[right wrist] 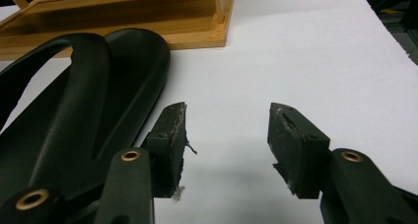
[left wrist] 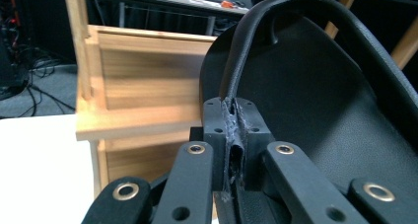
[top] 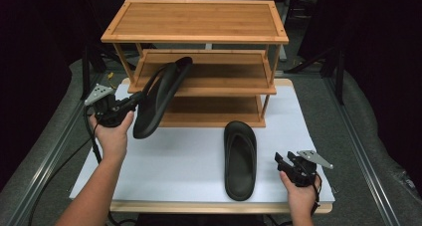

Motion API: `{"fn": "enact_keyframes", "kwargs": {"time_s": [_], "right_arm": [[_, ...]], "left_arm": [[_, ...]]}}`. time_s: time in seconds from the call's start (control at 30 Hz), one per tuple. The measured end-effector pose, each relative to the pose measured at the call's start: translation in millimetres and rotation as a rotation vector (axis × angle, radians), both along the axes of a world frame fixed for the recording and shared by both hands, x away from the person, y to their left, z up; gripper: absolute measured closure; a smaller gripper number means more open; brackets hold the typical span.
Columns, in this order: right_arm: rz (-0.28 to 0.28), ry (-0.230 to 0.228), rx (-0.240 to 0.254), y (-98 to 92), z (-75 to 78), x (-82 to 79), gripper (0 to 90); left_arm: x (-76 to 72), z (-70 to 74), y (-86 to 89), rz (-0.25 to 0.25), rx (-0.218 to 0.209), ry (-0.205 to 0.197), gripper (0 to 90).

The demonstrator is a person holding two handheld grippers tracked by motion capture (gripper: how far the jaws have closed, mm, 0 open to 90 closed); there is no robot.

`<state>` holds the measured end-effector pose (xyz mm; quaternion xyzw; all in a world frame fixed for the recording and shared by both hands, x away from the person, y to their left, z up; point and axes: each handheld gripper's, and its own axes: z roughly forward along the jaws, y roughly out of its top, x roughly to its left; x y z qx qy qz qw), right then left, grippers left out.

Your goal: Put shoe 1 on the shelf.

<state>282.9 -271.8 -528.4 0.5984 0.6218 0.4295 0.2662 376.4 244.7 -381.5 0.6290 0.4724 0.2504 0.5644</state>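
- On the white table top (top: 189,161) stands a three-tier bamboo shoe rack (top: 196,18), its upper shelf bare; the middle shelf (top: 234,89) and bottom shelf (top: 214,117) look bare too, though the raised sandal covers part of them.
- At the left, the left gripper (top: 133,100) has its jaws clamped tight on the strap of a black sandal (top: 161,95); in the left gripper view the strap (left wrist: 246,51) runs straight down into the pinch of the pads.
- That sandal hangs clear of the table, tilted, with its toe end up by the middle shelf's front left edge and its heel end lower, near the hand (top: 114,134). Whether the toe touches the shelf I cannot tell from here.
- A second black sandal (top: 240,159) lies flat on the table in front of the rack, toe towards the bottom shelf.
- The right gripper (top: 279,160) rests low just beside that second sandal, jaws standing wide apart with nothing between them; the right gripper view shows bare table between its pads (right wrist: 170,135).
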Motion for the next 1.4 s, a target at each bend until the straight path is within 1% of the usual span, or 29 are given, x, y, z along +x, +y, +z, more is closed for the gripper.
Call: {"fn": "enact_keyframes", "kwargs": {"time_s": [0.03, 0.07, 0.1, 0.17, 0.2, 0.23, 0.27, 0.33, 0.4, 0.47, 0.5, 0.53, 0.57, 0.6, 0.63, 0.67, 0.77, 0.9, 0.93, 0.97, 1.0, 1.03, 1.07, 1.17, 1.27, 1.3, 1.37, 1.4], "right_arm": [[0.002, 0.003, -0.002, 0.8, 0.5, -0.2, 48.9], [0.006, -0.008, -0.004, 1.6, 0.0, 0.2, 49.0], [0.01, -0.001, -0.005, 1.9, 0.5, -0.1, 48.9], [0.007, -0.002, -0.007, 2.1, 0.5, -0.1, 49.0], [0.006, -0.014, -0.003, 2.0, -0.5, 0.6, 49.0], [0.002, -0.012, -0.005, 1.6, -0.7, 0.6, 48.9], [0.005, 0.002, -0.005, 1.1, 0.2, 0.0, 49.0], [0.004, -0.001, -0.002, 1.1, 0.1, 0.1, 49.0], [0.005, -0.002, -0.005, 1.1, 0.2, 0.1, 48.9], [0.006, 0.002, -0.009, 1.2, 0.2, -0.1, 49.0], [0.002, -0.012, -0.007, 1.7, -0.7, 0.7, 49.0], [0.009, 0.006, -0.008, 1.5, 0.1, 0.1, 48.9], [0.01, 0.006, -0.009, 1.8, 0.0, 0.3, 49.0], [0.009, -0.013, -0.001, 3.0, -0.8, 1.3, 49.0], [0.015, 0.001, -0.009, 3.0, 0.3, 0.5, 49.0], [0.014, -0.009, -0.009, 3.7, 0.4, 0.6, 49.0], [0.016, -0.004, -0.011, 4.0, 0.7, 0.4, 49.0], [0.019, -0.001, -0.009, 4.0, 0.3, 0.7, 48.9], [0.019, 0.0, -0.009, 4.3, 0.3, 0.8, 49.0], [0.015, -0.014, -0.005, 5.2, -0.6, 1.6, 49.0], [0.019, -0.013, -0.006, 5.5, -0.7, 1.7, 49.0], [0.025, 0.001, -0.012, 5.5, 0.0, 1.2, 49.0], [0.028, -0.001, -0.014, 6.0, -0.2, 1.3, 48.9], [0.031, 0.0, -0.021, 6.7, -0.5, 1.8, 49.0], [0.035, 0.003, -0.019, 6.5, -1.2, 2.8, 49.2], [0.039, 0.003, -0.019, 6.6, -1.3, 3.2, 49.2], [0.037, -0.004, -0.023, 7.6, -1.6, 3.8, 49.3], [0.043, 0.001, -0.021, 8.3, -1.3, 3.8, 49.3]], "left_arm": [[2.9, 1.1, 0.2, 0.008, 0.006, -0.003, 85.1], [4.9, 2.1, -0.2, 0.014, 0.014, -0.005, 85.1], [8.2, 3.5, -1.2, 0.022, 0.027, -0.01, 85.0], [14.2, 5.1, -3.0, 0.031, 0.033, -0.006, 85.1], [16.9, 6.2, -4.2, 0.036, 0.033, -0.005, 85.0], [19.7, 7.1, -5.5, 0.038, 0.035, -0.006, 85.0], [22.5, 8.1, -7.0, 0.043, 0.035, -0.006, 85.0], [28.9, 10.2, -10.7, 0.044, 0.028, -0.005, 85.0], [34.7, 11.8, -14.7, 0.056, 0.038, -0.006, 85.0], [43.4, 12.6, -18.8, 0.064, 0.03, 0.002, 85.0], [47.2, 13.0, -20.6, 0.07, 0.028, 0.005, 85.0], [50.7, 13.5, -22.4, 0.076, 0.029, 0.007, 84.9], [53.7, 13.9, -24.7, 0.083, 0.035, 0.005, 84.9], [56.3, 14.4, -26.4, 0.089, 0.04, 0.004, 84.9], [59.0, 14.7, -27.8, 0.095, 0.043, 0.004, 84.9], [61.4, 14.9, -28.9, 0.101, 0.034, 0.007, 84.9], [69.6, 14.6, -32.4, 0.119, 0.045, 0.012, 84.9], [77.6, 12.1, -36.2, 0.14, 0.042, 0.014, 84.9], [79.8, 11.1, -37.7, 0.144, 0.035, 0.018, 84.9], [82.1, 10.2, -39.1, 0.144, 0.029, 0.022, 84.9], [83.6, 9.7, -40.2, 0.147, 0.024, 0.024, 84.9], [85.6, 9.5, -41.7, 0.15, 0.018, 0.026, 84.9], [87.4, 9.6, -43.5, 0.151, 0.009, 0.026, 84.9], [92.6, 10.4, -49.0, 0.161, 0.008, 0.021, 84.9], [96.3, 11.7, -52.4, 0.177, 0.023, 0.024, 84.8], [97.2, 11.7, -53.0, 0.184, 0.021, 0.022, 84.7], [100.6, 12.2, -54.4, 0.19, 0.018, 0.032, 84.7], [102.2, 12.4, -54.8, 0.192, 0.011, 0.038, 84.6]]}}
